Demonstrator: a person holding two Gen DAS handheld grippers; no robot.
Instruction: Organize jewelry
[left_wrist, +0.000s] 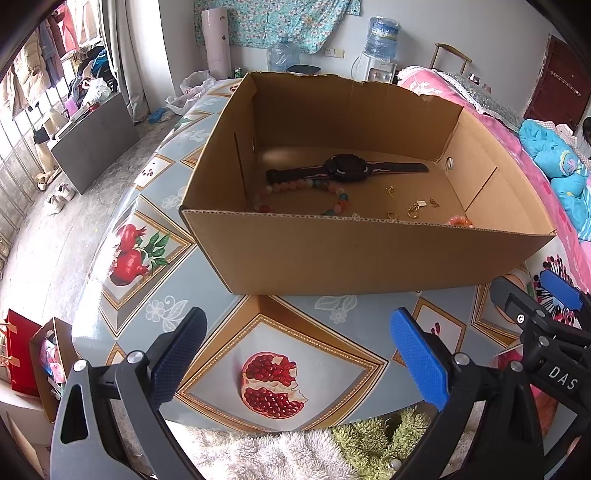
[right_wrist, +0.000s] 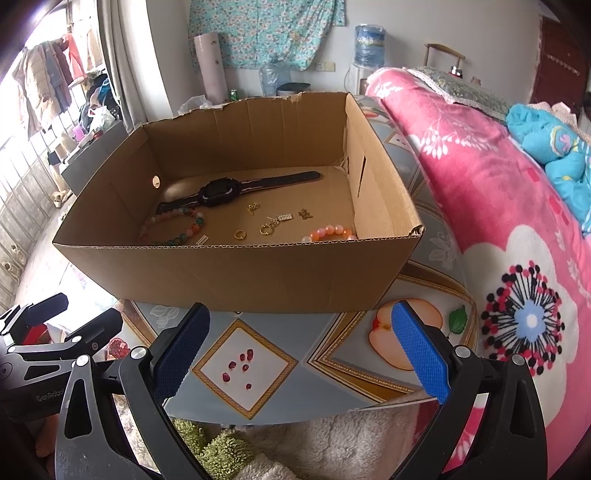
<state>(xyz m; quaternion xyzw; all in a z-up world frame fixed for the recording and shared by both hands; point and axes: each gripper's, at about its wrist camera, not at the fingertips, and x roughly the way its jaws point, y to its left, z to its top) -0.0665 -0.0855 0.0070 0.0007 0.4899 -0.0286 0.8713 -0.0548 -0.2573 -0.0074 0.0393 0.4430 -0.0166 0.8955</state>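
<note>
An open cardboard box (left_wrist: 369, 254) (right_wrist: 236, 277) stands on a table with a fruit-print cloth. On its floor lie a black watch (left_wrist: 347, 168) (right_wrist: 221, 191), a multicolour bead bracelet (left_wrist: 341, 197) (right_wrist: 199, 221), an orange bead bracelet (left_wrist: 460, 221) (right_wrist: 332, 232) and several small gold pieces (left_wrist: 415, 208) (right_wrist: 267, 227). My left gripper (left_wrist: 299, 350) is open over the cloth, short of the box's near wall, nothing between its fingers. My right gripper (right_wrist: 301, 350) is open too, also in front of the box; in the left wrist view the right gripper (left_wrist: 532, 299) shows at the right edge.
A bed with a pink floral blanket (right_wrist: 498, 221) runs along the table's right side. A fluffy white and green rug (left_wrist: 332, 450) lies below the near table edge. To the left, the floor holds a grey board (left_wrist: 96, 144), shoes and a small box (left_wrist: 51, 365).
</note>
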